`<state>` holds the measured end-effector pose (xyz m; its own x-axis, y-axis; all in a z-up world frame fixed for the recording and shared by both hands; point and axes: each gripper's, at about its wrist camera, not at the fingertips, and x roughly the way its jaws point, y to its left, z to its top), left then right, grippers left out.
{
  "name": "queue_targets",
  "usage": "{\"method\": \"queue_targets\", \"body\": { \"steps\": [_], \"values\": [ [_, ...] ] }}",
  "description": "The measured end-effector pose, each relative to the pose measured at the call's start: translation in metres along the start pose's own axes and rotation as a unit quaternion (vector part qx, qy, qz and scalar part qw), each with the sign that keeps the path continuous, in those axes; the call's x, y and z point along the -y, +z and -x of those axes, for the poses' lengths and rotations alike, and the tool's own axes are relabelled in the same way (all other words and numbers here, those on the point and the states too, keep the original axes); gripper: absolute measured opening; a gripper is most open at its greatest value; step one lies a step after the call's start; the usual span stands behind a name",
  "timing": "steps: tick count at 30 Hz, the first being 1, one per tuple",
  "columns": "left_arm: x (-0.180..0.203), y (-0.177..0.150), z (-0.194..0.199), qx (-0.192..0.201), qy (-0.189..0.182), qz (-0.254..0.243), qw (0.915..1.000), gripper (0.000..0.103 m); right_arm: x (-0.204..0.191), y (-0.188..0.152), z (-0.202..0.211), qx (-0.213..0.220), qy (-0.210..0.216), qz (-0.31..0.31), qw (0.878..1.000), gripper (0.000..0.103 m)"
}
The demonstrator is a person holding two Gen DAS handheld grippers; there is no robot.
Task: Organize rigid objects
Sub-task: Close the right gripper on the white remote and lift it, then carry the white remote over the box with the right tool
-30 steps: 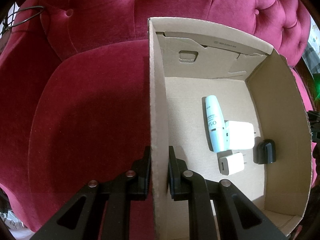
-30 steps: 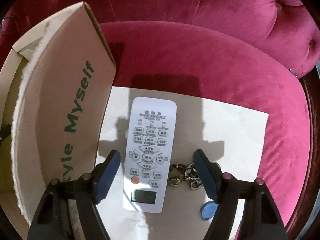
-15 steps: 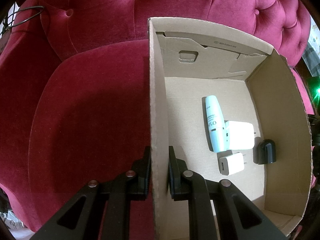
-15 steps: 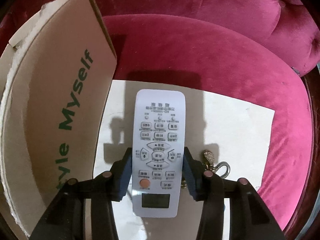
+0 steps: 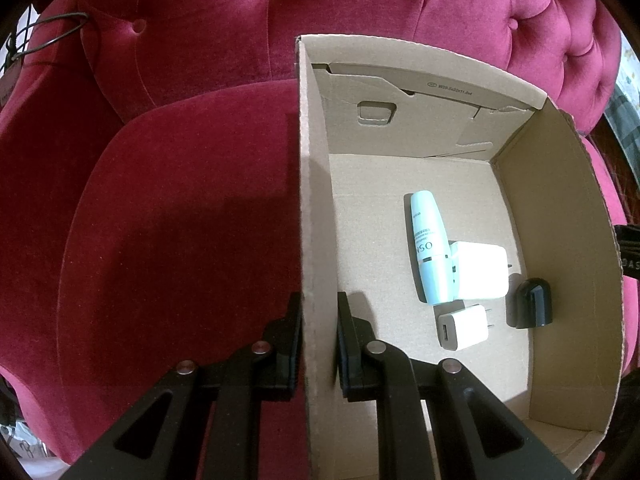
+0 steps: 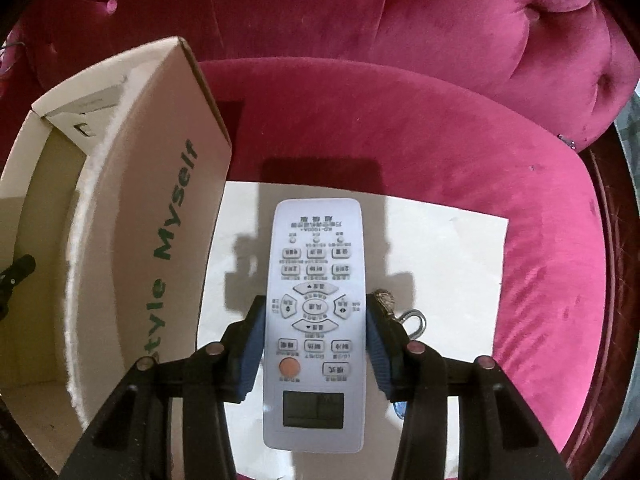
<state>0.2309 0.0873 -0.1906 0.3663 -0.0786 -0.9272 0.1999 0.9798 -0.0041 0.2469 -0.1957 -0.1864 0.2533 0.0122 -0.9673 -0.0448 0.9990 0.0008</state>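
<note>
My left gripper (image 5: 319, 312) is shut on the left wall of an open cardboard box (image 5: 316, 200) that stands on a red velvet sofa. Inside the box lie a pale blue tube (image 5: 429, 248), a large white charger (image 5: 482, 270), a small white USB charger (image 5: 464, 327) and a black adapter (image 5: 530, 308). My right gripper (image 6: 316, 320) is shut on a white remote control (image 6: 316, 280), held over a white sheet (image 6: 448, 248). The box's outer wall (image 6: 152, 240), printed "style Myself", stands just left of it.
A metal keyring with a charm (image 6: 400, 312) lies on the white sheet behind the right finger. The red sofa seat (image 6: 400, 128) and its tufted back (image 5: 360, 4) surround everything. A wire hanger (image 5: 52, 34) shows at the far left.
My right gripper closed from wide open onto the remote and has lifted it, so the sheet and box look farther below. The left gripper has not moved.
</note>
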Motion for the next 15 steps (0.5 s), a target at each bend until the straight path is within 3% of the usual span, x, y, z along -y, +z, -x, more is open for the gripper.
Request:
{"method": "queue_targets", "body": {
  "steps": [15],
  "values": [
    [-0.001,0.0,0.001,0.001,-0.002,0.0,1.0,0.016,-0.011,-0.005,0.044,0.027,-0.001,-0.006,1.0,0.049]
  ]
}}
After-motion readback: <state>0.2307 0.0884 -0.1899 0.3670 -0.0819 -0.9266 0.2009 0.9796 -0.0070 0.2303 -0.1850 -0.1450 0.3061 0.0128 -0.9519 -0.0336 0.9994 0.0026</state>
